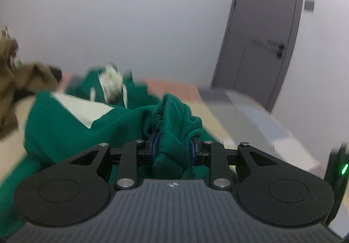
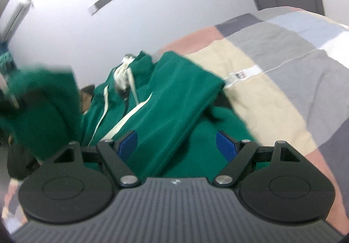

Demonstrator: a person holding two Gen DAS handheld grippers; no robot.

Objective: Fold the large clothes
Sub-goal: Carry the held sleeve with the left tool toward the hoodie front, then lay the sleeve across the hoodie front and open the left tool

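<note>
The left gripper (image 1: 173,150) is clamped on a bunched fold of the green hoodie (image 1: 65,131), its ribbed cuff (image 1: 158,119) puffing up just ahead of the 2 blue pads (image 1: 155,144). Beyond those fingers the hoodie sprawls away to the left, a cream panel (image 1: 82,109) showing on top and its white drawstrings (image 1: 113,85) knotted further ahead. Far left of the gripper sits a brown garment (image 1: 13,81), badly blurred.

Underneath it all is a bed with a patchwork cover (image 1: 250,107) in beige, pink and grey blocks. Ahead and to the right of the left gripper stands a grey door (image 1: 261,46) in a plain white wall (image 1: 141,24), handle visible.

Over to the right gripper (image 2: 176,144): jaws spread wide, blue pads (image 2: 127,144) apart, nothing pinched. A green sleeve (image 2: 174,94) runs diagonally between and beyond them; whether the pads touch the cloth, I cannot tell. To the right of this gripper the patchwork cover (image 2: 272,72) rises in a mound, with a white label strip (image 2: 244,73) on it. Upper left, a white wall unit (image 2: 15,16).
</note>
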